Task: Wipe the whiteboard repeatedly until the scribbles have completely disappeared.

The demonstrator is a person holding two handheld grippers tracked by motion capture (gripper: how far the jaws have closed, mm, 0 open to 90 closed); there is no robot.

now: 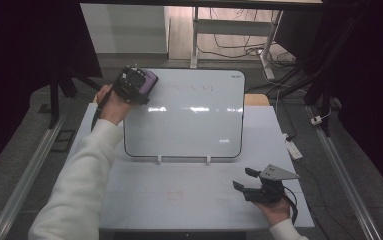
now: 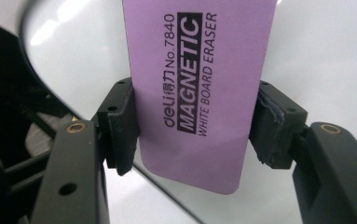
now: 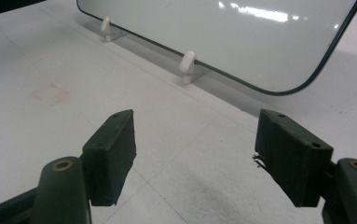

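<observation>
The glossy, round-cornered whiteboard (image 1: 184, 115) fills the high view's centre, with faint squiggles near its top edge. The left gripper (image 1: 138, 82) at its upper-left corner is clamped on a flat purple eraser (image 2: 199, 84), whose printed lettering shows in the left gripper view. At the lower right, the right gripper (image 1: 245, 179) hangs with jaws apart over the matte white table (image 3: 50, 60).

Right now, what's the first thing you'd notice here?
The purple eraser, clamped in the left gripper at the whiteboard's upper left corner. Beside it runs a faint wavy line along the board's top. The right gripper waits open above the table.

Purple eraser (image 2: 199, 93) w/ black print; white board (image 1: 189, 125), black edge; black jaws.
</observation>
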